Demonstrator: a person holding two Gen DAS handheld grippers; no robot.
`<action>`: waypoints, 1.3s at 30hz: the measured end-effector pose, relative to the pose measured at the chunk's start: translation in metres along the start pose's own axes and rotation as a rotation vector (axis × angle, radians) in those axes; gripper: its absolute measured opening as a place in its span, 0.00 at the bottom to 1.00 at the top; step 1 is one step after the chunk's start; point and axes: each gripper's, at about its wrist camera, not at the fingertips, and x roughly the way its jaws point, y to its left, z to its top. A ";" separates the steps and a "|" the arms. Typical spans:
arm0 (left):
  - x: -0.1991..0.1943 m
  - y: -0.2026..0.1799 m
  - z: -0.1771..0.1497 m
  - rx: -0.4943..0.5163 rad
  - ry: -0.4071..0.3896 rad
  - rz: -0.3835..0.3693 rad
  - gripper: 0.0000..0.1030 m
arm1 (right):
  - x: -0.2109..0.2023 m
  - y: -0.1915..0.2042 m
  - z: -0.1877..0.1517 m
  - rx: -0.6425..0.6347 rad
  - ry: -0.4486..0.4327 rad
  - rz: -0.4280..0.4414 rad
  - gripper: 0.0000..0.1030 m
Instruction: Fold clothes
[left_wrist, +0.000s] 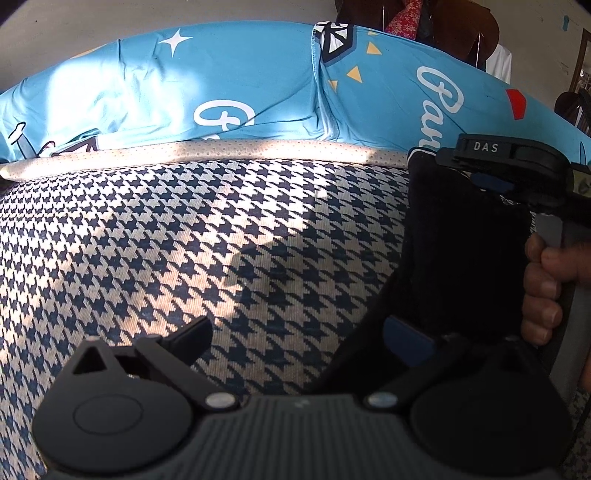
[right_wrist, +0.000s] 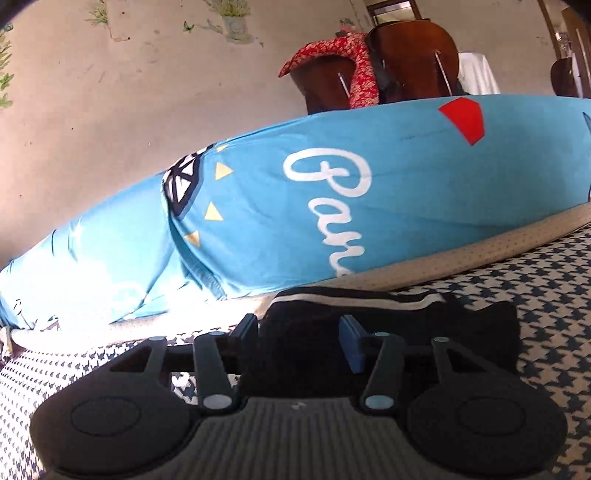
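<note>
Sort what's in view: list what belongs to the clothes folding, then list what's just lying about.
Belongs to the job:
black garment
left gripper, open
right gripper, fingers either side of the garment's edge
houndstooth cover, the work surface

Lying about:
blue pillows
red floral cloth draped on wooden chairs

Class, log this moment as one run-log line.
task: fold clothes | left gripper: open, beside black garment | right gripper: open, jaws astride garment | surface: houndstooth cover
</note>
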 end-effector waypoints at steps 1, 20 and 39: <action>0.000 0.001 0.000 -0.007 -0.001 0.002 1.00 | 0.003 0.003 -0.003 -0.004 0.010 0.000 0.51; -0.004 0.005 0.002 -0.022 -0.014 0.007 1.00 | -0.011 0.006 -0.015 -0.014 -0.021 -0.155 0.11; -0.014 0.002 -0.002 -0.007 -0.029 0.008 1.00 | -0.062 0.004 -0.003 -0.185 -0.087 -0.504 0.10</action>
